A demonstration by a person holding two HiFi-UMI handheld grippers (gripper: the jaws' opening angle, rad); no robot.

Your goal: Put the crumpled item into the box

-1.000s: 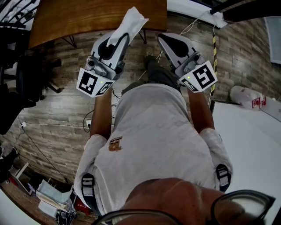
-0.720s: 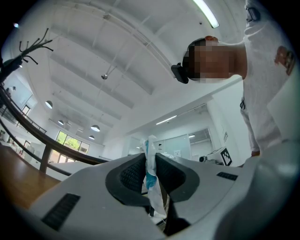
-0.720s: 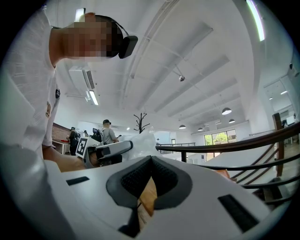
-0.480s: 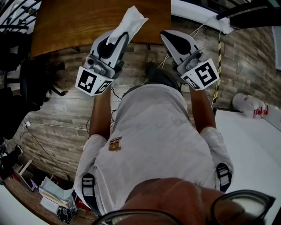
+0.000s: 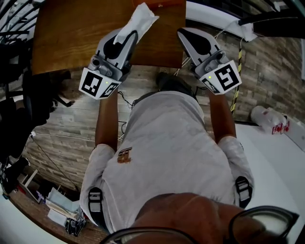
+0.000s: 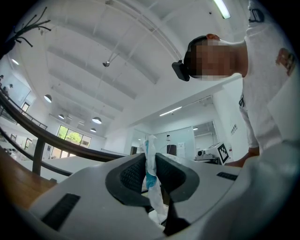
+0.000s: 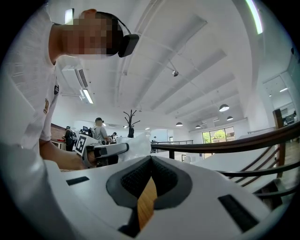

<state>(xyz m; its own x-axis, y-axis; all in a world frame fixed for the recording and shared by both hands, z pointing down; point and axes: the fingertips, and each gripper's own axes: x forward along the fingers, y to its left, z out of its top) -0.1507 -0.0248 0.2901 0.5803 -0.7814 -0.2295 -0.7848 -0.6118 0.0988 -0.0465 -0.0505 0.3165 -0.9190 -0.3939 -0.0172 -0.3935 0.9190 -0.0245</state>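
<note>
The crumpled item (image 5: 138,20) is a white wrapper with a blue patch, and it sticks out past the tips of my left gripper (image 5: 129,36). In the left gripper view the pads of that gripper (image 6: 150,157) press on the wrapper (image 6: 151,169) from both sides. My right gripper (image 5: 185,33) points the same way, shut with nothing between its pads (image 7: 151,160). Both grippers hang over the near edge of a brown wooden table (image 5: 76,28). An orange-brown thing (image 5: 159,3) shows at the table's far edge; I cannot tell what it is. In the right gripper view the left gripper (image 7: 108,151) holds the wrapper (image 7: 131,144).
The person's torso and arms fill the middle of the head view above a wood-plank floor with cables (image 5: 57,136). A black chair (image 5: 28,90) stands at left. A white surface (image 5: 281,167) and a white bag (image 5: 267,116) are at right, with clutter (image 5: 57,209) at bottom left.
Both grippers have moved forward, from over the floor to over the table's near edge. The wrapper stays clamped in the left gripper; the right stays shut.
</note>
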